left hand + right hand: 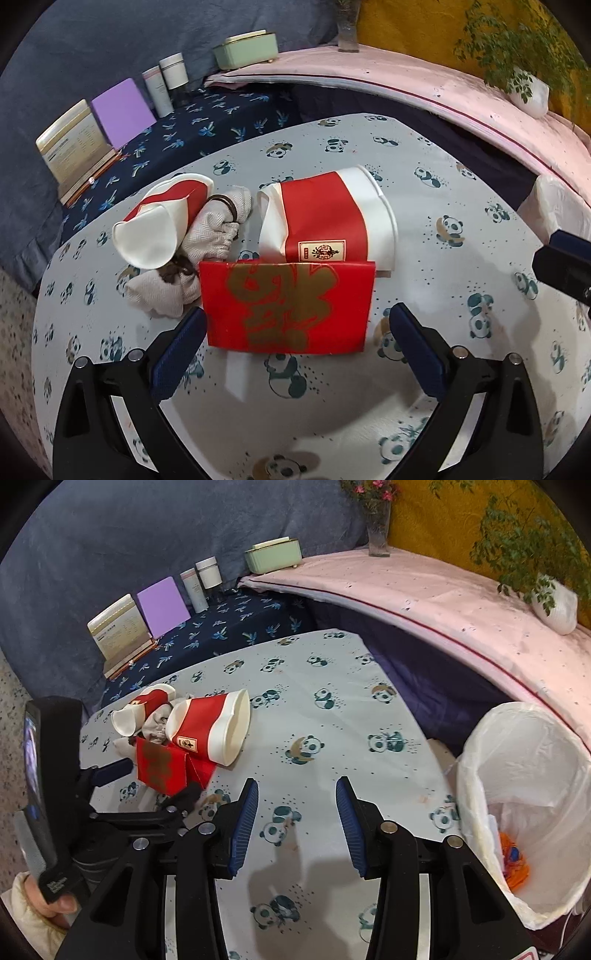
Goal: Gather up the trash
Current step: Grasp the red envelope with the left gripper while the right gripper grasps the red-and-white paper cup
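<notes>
A red envelope with gold print (288, 306) lies on the panda tablecloth (443, 206). My left gripper (297, 328) is open, its fingers on either side of the envelope's near end. Behind it lie a crushed red-and-white paper cup (328, 221), a second crushed cup (162, 221) and a beige cloth pouch (207, 236). In the right wrist view the same pile shows: envelope (159, 768), cup (214, 727), second cup (140, 709). My right gripper (295, 808) is open and empty over bare cloth, to the right of the pile. The left gripper (147, 779) shows there at the envelope.
A bin lined with a white bag (524, 805) stands at the table's right edge, with orange scrap inside. Behind the table are books (74, 147), a purple card (122, 110), two jars (166, 81), a green box (243, 48), a vase (378, 528) and a potted plant (554, 602).
</notes>
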### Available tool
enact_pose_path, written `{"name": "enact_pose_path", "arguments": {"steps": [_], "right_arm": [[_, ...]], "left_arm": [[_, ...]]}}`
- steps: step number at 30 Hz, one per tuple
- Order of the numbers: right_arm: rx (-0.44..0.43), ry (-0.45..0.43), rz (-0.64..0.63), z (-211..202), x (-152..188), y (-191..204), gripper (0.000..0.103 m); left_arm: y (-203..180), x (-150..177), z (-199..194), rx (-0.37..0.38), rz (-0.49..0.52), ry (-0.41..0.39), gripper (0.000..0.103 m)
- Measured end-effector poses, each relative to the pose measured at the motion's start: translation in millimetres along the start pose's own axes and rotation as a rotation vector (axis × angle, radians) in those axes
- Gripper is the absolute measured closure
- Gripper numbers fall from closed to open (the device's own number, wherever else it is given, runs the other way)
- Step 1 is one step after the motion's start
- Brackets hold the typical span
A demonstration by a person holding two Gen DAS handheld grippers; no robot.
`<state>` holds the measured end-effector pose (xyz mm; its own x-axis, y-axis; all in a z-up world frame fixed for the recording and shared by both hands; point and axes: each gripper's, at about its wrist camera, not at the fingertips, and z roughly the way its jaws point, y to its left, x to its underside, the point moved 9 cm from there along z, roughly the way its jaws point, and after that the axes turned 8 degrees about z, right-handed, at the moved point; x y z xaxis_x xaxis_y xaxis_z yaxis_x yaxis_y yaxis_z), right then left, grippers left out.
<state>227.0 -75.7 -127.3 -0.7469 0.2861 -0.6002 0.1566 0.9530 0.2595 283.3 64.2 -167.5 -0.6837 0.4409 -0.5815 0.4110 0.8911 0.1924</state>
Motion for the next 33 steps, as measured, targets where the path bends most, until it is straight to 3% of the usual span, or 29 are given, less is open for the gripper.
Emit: {"name": "enact_pose_path", "arguments": {"steps": [9,11,13,15,20,23,33], "right_arm": [[-0.007,0.017,-0.025,17.8,-5.4,13.6,0.060],[-0.010,0.021,-0.030,19.9,-5.7,16.1,0.060],[-0.012,0.023,-0.037,22.1,-5.4,20.1,0.060],[-0.016,0.025,-0.043,23.2,-5.5,24.0,0.060],[-0.025,0.027,-0.063,25.6,-5.2,34.6,0.060],[-0.034,0.032,-0.076,29.7,-4.7,43.9,0.060],[-0.096,0.074,-0.096,53.9,-6.6,75.4,0.060]], "left_arm": [[-4.3,-3.6,8.8,0.065,0.000,-0.026,0.012],[-7.0,-1.8,9.4,0.076,0.004,-0.016,0.034],[-7.9,1.9,11.3,0.097,-0.015,0.011,0.049],[-6.2,4.8,8.5,0.111,-0.050,0.013,0.057],[-1.6,13.9,-1.1,0.114,-0.109,0.029,0.093],[3.6,20.5,-6.8,0.108,-0.151,0.038,0.102],[25.8,33.4,-21.9,0.062,-0.277,0.066,0.103]]}}
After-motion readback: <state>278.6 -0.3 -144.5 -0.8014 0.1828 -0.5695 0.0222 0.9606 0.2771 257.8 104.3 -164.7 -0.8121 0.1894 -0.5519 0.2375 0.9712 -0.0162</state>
